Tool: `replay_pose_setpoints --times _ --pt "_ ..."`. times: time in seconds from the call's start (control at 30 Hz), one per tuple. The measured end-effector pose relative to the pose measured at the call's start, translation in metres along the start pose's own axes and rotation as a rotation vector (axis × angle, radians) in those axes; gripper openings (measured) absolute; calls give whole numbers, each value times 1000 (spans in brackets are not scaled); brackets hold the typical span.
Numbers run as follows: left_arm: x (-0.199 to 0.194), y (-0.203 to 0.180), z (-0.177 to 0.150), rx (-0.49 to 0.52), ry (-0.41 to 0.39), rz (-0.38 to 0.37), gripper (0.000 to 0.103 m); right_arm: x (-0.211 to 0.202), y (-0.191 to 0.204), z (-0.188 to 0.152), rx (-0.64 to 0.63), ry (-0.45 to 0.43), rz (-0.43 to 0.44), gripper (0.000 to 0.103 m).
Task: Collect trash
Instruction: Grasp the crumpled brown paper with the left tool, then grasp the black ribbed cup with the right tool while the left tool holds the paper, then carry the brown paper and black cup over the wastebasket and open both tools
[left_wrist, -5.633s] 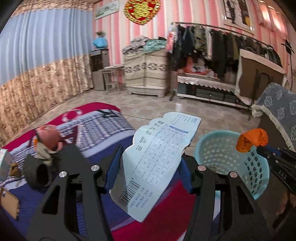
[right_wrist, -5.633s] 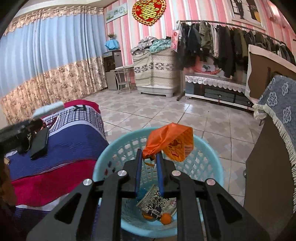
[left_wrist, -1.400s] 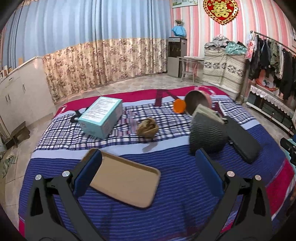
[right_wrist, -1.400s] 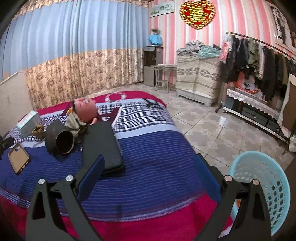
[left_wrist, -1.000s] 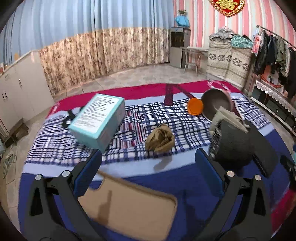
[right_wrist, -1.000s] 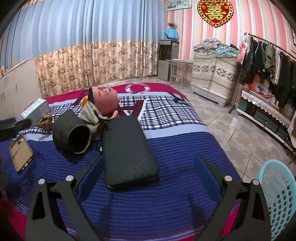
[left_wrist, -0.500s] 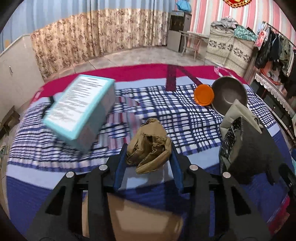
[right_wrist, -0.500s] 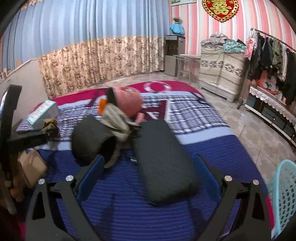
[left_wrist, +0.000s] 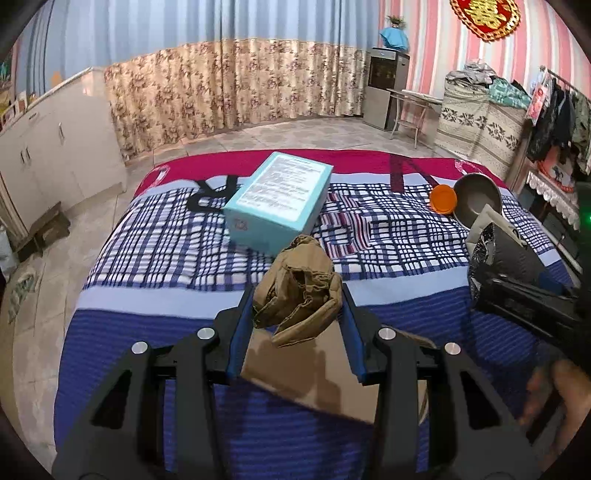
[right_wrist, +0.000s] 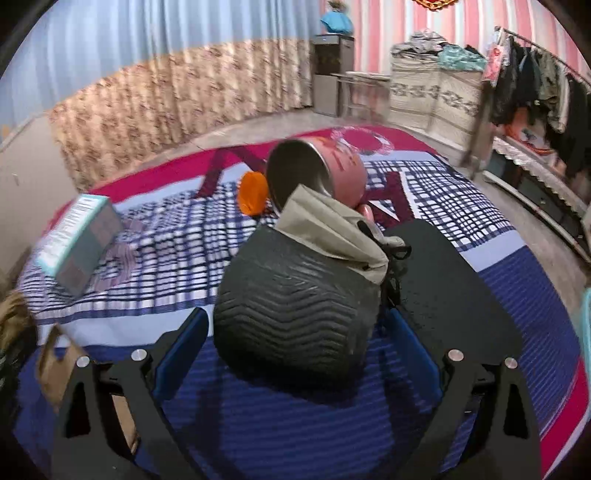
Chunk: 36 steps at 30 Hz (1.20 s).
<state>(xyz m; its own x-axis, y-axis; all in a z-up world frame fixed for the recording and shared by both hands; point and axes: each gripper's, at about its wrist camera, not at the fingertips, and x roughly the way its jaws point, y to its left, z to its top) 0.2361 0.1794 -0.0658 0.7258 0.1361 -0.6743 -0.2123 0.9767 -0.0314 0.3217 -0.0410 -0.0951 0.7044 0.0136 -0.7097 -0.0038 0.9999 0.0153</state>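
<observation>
With a crumpled brown paper wad (left_wrist: 299, 286) pinched between their blue pads, the left tongs (left_wrist: 297, 317) are in the middle of a pick-up. The wad sits in the lower middle of the left view, and it looks lifted a bit above the bed (left_wrist: 155, 258), though I cannot be sure it is clear of the tan flat case (left_wrist: 332, 369) under it. This looks like the grab step of collecting trash, so the next move is likely to carry the wad to a bin. No full bin shows in either view; only a thin teal edge (right_wrist: 586, 321) peeks in at the far right of the right view, and I cannot tell what it is.

The right tongs (right_wrist: 291, 332) are spread wide and hold nothing. Between them, in the middle of the frame, lies a black ribbed bag (right_wrist: 295, 314) with a beige cloth pouch (right_wrist: 328, 229) on top. If that is the next thing to take, the tongs need to come down around it and squeeze.

Only the left view shows the wad being held and the printed top of the teal box (left_wrist: 280, 199). Only the right view shows the pink side of the metal pot (right_wrist: 317, 173), the orange lid (right_wrist: 253, 197) leaning by it, and a black flat pad (right_wrist: 450, 284) to the right of the bag. The right view is blurry at its left edge.
</observation>
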Motion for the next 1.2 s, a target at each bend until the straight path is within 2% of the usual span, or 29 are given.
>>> replay_pose_setpoints --times 0.07,0.13,0.3,0.47,0.6,0.93,1.2 --pt "-3 2 -1 -1 -1 1 42 4 -1 -2 10 6 -5 90" --pt "-5 2 -1 6 -10 0 42 2 -4 -5 14 5 37 76" --pt "-22 -2 2 1 -46 -17 42 -20 -14 -11 -29 -37 90 75" --pt "-36 -28 7 30 -88 -20 42 -64 -56 -19 -30 -128 115 75" --pt "-43 -56 9 47 -108 -47 42 -93 -100 -23 -21 -180 101 75" --pt "-65 -153 -1 148 -146 -171 43 -168 -232 -41 43 -306 -75 76" --pt "-75 -230 -15 237 -153 -265 43 -174 -338 -75 170 -315 -231 76"
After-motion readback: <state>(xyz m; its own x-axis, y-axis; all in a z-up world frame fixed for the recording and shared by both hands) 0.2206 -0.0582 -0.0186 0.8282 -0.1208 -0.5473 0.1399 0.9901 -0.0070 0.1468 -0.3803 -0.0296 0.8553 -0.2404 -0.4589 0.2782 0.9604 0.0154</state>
